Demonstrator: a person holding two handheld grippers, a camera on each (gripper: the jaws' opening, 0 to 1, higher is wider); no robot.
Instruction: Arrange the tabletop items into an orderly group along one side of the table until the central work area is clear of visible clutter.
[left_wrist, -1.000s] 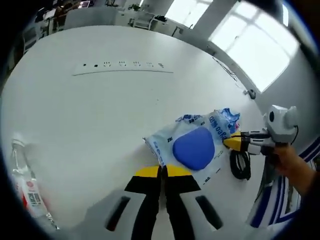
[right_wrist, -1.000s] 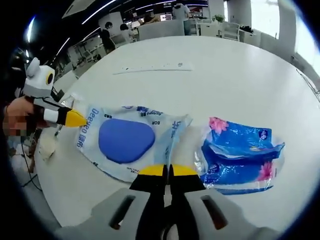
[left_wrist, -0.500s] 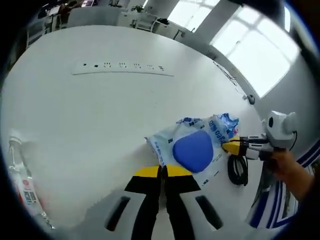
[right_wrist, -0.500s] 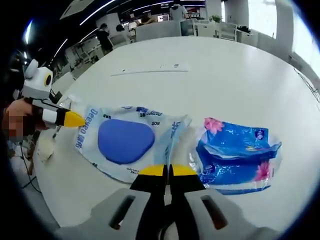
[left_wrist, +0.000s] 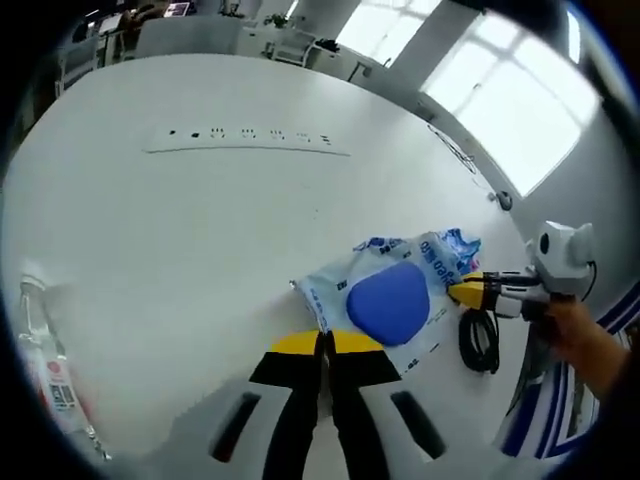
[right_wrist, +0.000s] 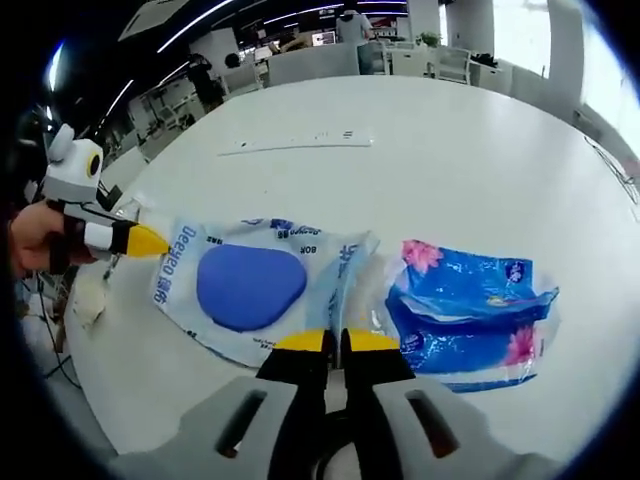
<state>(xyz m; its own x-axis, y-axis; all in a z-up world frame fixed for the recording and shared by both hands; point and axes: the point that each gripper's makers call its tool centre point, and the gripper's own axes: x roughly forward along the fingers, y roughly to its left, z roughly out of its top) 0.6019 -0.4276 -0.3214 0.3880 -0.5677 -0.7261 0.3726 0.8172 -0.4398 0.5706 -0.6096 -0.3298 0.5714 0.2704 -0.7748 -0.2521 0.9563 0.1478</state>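
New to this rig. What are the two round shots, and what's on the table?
No robot here: a person holds a two-jaw tool in each hand, and a fisheye camera rides on each. In the left gripper view, the left tool has its yellow-tipped jaws shut on one end of a wipes pack with a blue lid. The right gripper view looks from the other end, where the right tool is shut on the same pack. On the white table there are also a blue tissue pack, a plastic bottle, a black cable and a power strip.
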